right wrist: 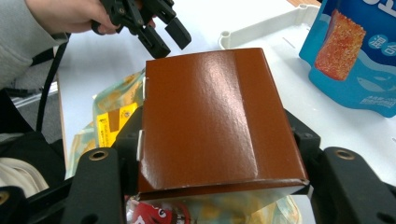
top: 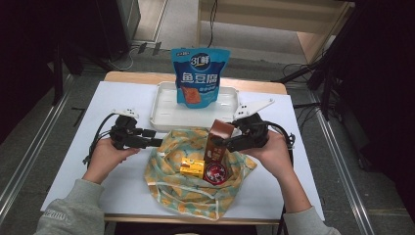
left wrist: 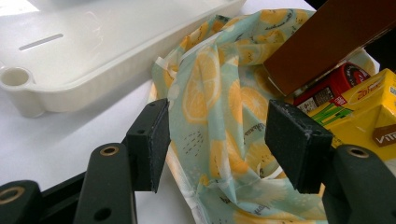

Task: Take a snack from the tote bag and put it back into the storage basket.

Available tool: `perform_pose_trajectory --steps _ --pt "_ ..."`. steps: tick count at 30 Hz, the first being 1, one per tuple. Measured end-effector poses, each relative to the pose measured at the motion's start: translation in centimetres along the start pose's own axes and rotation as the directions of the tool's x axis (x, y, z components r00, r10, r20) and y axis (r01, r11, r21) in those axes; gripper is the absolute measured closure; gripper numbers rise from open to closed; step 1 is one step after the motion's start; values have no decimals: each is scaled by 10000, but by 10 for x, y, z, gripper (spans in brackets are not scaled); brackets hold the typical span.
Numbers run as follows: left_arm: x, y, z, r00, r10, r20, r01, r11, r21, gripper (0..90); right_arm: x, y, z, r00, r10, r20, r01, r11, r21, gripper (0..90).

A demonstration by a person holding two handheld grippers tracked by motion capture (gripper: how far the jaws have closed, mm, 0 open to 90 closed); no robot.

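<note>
The right gripper (top: 234, 139) clasps the tall brown cardboard carton (top: 219, 141) by its sides, upright over the lemon-print cloth bag (top: 195, 188). The left gripper (top: 155, 142), jaws apart and holding nothing, straddles the bag's rim at nine o'clock. Both forearms enter from six o'clock. At twelve o'clock, a white plastic tray (top: 164, 110) sits on the white table (top: 73, 156).
</note>
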State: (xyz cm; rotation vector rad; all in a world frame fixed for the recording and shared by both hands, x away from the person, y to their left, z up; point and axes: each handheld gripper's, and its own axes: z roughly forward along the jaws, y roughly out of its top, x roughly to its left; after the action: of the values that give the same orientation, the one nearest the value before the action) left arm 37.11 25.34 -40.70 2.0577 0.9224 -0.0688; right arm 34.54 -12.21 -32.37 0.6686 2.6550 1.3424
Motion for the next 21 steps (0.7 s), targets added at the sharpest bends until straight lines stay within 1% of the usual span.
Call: perform_pose_trajectory --steps 4,7,8,11,15,17,19,21 --pt "0 0 0 10000 4 0 -4 10000 -13 410 -2 4 -2 9999 131 70 -131 9999 -9 414" --pt "0 0 0 10000 19 44 -19 10000 -10 409 -4 7 -3 9999 119 76 -118 9999 -28 414" --pt "1 0 1 10000 -5 55 5 10000 -20 409 -6 11 -3 9997 229 43 -229 9997 6 415" --pt "0 0 1 10000 38 73 -38 9999 105 409 -6 17 -5 9998 176 50 -177 9998 39 416" --pt "0 0 2 9999 51 125 -52 9999 93 409 -7 27 -8 10000 46 -7 -46 10000 48 417" --pt "-1 -1 3 9999 -14 130 14 10000 28 410 -8 31 -10 10000 11 -52 -10 9999 102 418" --pt "0 -1 2 10000 51 82 -51 10000 38 410 -9 35 -13 9999 73 -97 -72 9999 100 418" --pt "0 -1 2 9997 36 221 -35 10000 -58 408 -11 39 -16 9998 142 -149 -141 9999 67 418"
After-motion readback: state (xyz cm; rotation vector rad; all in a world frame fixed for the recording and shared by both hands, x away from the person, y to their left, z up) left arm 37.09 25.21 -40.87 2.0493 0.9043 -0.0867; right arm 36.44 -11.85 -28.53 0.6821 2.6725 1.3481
